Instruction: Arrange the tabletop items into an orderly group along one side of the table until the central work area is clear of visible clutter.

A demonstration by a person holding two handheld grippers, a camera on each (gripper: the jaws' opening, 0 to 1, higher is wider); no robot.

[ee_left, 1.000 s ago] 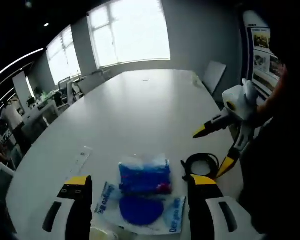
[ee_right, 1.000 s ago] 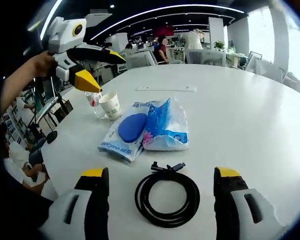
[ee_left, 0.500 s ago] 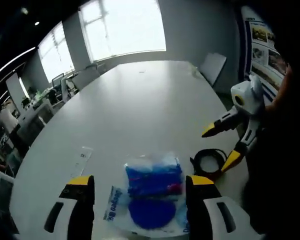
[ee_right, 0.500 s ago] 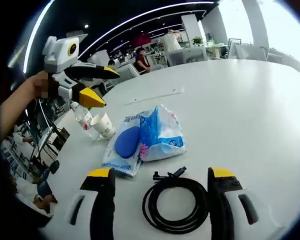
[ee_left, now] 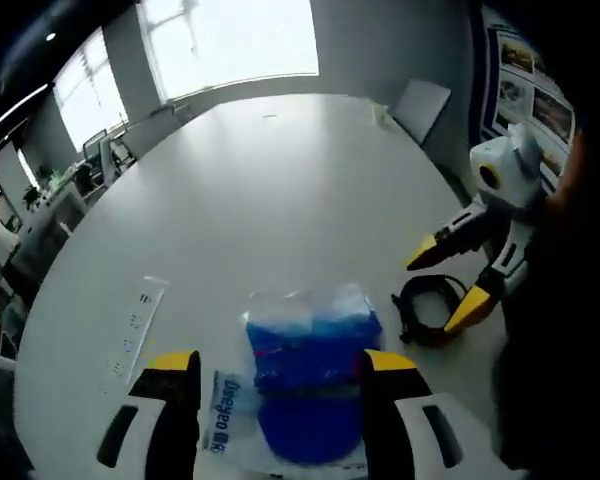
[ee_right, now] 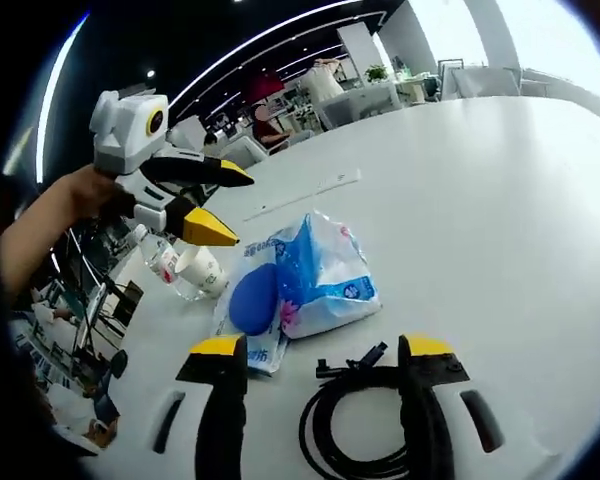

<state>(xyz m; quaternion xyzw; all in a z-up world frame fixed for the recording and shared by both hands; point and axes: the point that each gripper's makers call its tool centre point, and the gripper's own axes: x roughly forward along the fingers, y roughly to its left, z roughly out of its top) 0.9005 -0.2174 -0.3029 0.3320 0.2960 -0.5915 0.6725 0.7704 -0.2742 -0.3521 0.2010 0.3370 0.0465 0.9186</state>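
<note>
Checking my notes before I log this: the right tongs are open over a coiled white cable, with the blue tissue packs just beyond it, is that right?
Not quite: the coiled cable is black, not white, as the right gripper view shows. The rest holds: the right tongs are open over it, and the blue tissue packs lie just beyond.

Blue tissue pack (ee_left: 305, 385) blurred, its near end cut by the bottom edge in left gripper view. Black cable coil (ee_right: 365, 435) partly behind right claw's jaws, lower loop cut off. Bottle (ee_right: 160, 262) label unreadable behind paper cup (ee_right: 202, 270).
</note>
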